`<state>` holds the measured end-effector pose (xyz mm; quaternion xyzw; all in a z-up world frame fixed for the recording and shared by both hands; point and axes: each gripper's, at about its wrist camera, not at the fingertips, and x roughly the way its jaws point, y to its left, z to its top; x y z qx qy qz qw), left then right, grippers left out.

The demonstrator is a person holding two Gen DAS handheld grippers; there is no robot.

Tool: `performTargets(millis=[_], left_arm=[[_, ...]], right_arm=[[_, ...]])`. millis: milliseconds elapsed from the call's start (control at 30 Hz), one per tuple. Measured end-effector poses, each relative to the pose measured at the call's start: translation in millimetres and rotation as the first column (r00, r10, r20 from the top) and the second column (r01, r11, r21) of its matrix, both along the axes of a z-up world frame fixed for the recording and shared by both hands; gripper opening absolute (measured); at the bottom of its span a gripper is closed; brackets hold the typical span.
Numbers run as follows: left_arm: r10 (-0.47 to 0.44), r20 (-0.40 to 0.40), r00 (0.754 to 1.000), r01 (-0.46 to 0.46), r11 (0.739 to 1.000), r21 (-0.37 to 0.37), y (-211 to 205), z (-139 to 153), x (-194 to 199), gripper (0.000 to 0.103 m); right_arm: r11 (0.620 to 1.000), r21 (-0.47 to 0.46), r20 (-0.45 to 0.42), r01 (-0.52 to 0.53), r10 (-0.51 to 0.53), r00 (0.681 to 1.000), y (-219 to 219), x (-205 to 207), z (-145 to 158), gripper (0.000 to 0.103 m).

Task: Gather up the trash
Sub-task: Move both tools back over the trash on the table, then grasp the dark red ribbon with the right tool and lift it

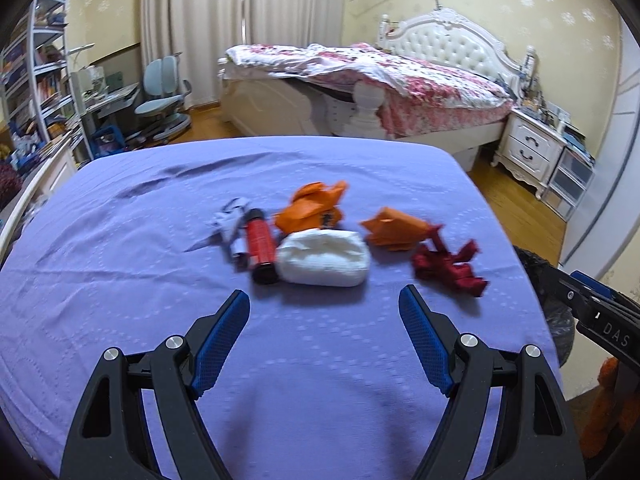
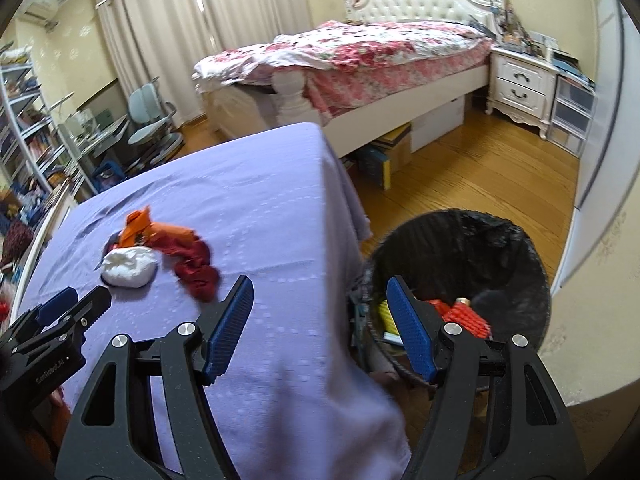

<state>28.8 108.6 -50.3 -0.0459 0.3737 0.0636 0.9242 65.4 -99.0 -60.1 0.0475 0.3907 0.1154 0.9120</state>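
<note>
Trash lies on the purple cloth of the table (image 1: 120, 240): a white wad (image 1: 324, 260), a red tube with a black cap (image 1: 262, 246), a grey scrap (image 1: 232, 228), two orange crumpled papers (image 1: 312, 208) (image 1: 394, 228) and a dark red crumpled paper (image 1: 448, 266). My left gripper (image 1: 324, 312) hangs open just short of the white wad, nothing between its fingers. My right gripper (image 2: 320, 300) is open and empty over the table's right edge, beside the black-lined bin (image 2: 460, 264). The bin holds a red ridged item (image 2: 466, 314) and yellow scraps (image 2: 386, 314). The white wad (image 2: 128, 266) and dark red paper (image 2: 196, 270) also show there.
A bed with a pink floral quilt (image 1: 400, 76) stands behind the table, with a white nightstand (image 1: 528, 148) to its right. A desk, a blue chair (image 1: 164, 96) and shelves (image 1: 36, 80) fill the left. Wooden floor (image 2: 480, 176) lies around the bin.
</note>
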Motion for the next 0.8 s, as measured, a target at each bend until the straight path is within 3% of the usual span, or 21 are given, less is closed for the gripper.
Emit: performTargets(millis=[367,533,667,800], left_arm=[[0.114,-0.03,0.993,-0.115,0.993,-0.022,51,-11,-10,0.077],[0.112,-0.034,0.993,-0.113,0.993,-0.035,56,-14,-12,0.077],[0.093,-0.033,0.995,-0.094,0.995,-0.043,52,-14,-9,0.077],[0.071,-0.027,0.997,-0.072,0.997,-0.042,45,-15,-5,0.078]], right_arm=[[0.988,-0.073,-0.022,-0.138,0.137,0.99,76,17,-6,0.065],[0.978,-0.115,-0.063,-0.176,0.17,0.984,97,24,-14,0.055],[0.974,-0.137,-0.085,-0.182,0.171,0.982,104,21,-20,0.032],[0.974,-0.137,-0.074,-0.178,0.169,0.983,104,13,-21,0.028]])
